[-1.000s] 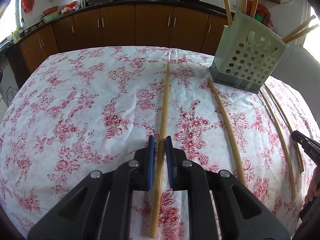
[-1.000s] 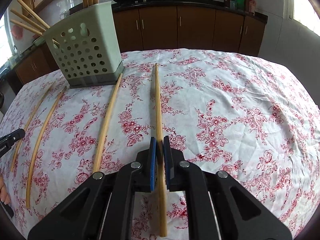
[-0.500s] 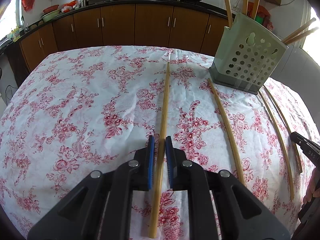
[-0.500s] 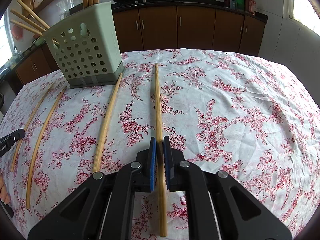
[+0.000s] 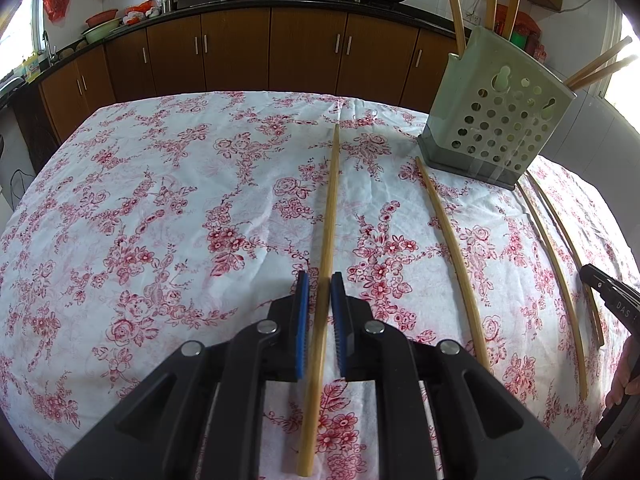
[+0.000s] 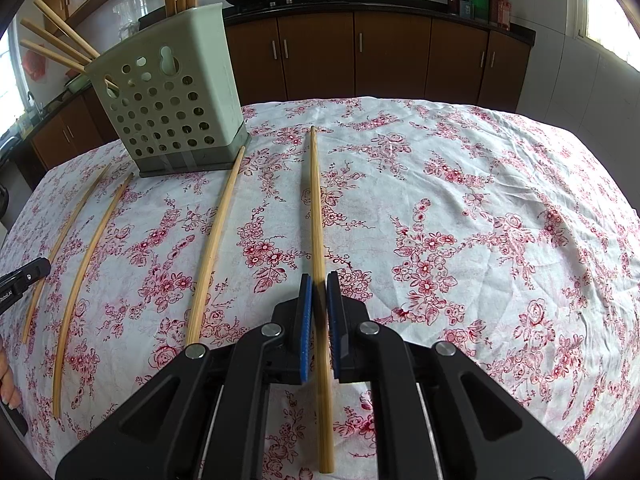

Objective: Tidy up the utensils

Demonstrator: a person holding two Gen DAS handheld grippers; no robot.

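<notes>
Bamboo chopstick (image 5: 325, 264) unmoved between your left gripper (image 5: 319, 312) jaws, slightly parted; right gripper (image 6: 319, 308) clenched on chopstick (image 6: 316, 208); lift pending.

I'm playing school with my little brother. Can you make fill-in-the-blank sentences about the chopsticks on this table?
1. The number of chopsticks lying flat on the flowered tablecloth is ____.
2. The holder with round holes is pale ____.
3. One chopstick lies between the ____ pads of the left tongs, and another between those of the right tongs.

Missing words: four; green; blue
</notes>
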